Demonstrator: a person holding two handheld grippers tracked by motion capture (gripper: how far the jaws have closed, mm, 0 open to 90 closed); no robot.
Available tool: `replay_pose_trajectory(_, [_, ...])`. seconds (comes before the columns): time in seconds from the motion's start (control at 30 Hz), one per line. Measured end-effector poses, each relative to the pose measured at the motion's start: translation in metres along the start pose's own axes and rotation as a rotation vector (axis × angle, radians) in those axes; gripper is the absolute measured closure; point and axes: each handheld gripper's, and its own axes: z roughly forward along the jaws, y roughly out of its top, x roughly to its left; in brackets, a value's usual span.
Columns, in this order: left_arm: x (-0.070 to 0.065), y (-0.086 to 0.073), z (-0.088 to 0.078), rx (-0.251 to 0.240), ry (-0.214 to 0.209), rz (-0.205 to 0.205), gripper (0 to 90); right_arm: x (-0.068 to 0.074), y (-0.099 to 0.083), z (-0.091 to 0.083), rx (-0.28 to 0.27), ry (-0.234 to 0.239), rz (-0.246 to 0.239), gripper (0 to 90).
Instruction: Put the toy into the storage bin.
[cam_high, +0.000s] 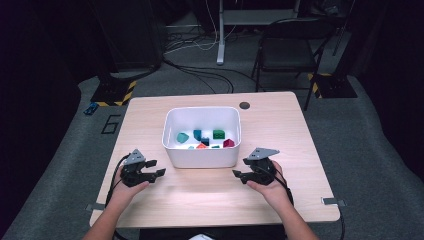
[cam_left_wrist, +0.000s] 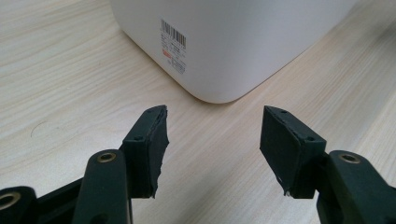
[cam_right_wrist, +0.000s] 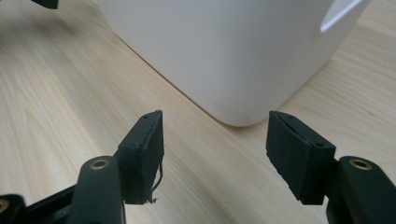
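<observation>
Both grippers flanking the white bin (cam_high: 202, 155)

I'm holding left gripper (cam_high: 156, 167) and right gripper (cam_high: 239, 173) wide open, empty; it's looking rigid, smooth-walled, light, so I'm favouring its near corners.

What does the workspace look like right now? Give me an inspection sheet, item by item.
Surface: light wooden table, dark round hole near its far edge.
Job's things: white bin mid-table, holding small coloured blocks; barcode label on its wall.
Clutter: nothing seen on the table.
Grippers: left gripper and right gripper flank the bin's near corners, jaws open, nothing between them.
Cables: gripper cables trail off the near edge; loose cables on the floor beyond.
Surroundings: grey carpet, folding chair, dark room.
</observation>
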Motion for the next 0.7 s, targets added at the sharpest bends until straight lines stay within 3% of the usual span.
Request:
replay_pose_trajectory(0.4, [-0.001, -0.002, 0.007, 0.042, 0.018, 0.017, 40.2, -0.009, -0.026, 0.009, 0.036, -0.083, 0.024, 36.3])
replay_pose_trajectory(0.57, [0.001, -0.003, 0.012, 0.072, 0.014, 0.025, 39.9, -0.008, -0.029, 0.012, 0.048, -0.114, 0.001, 36.2])
replay_pose_trajectory(0.7, [0.002, -0.003, 0.016, 0.092, 0.016, 0.031, 39.8, -0.009, -0.031, 0.009, 0.036, -0.118, 0.016, 36.0])
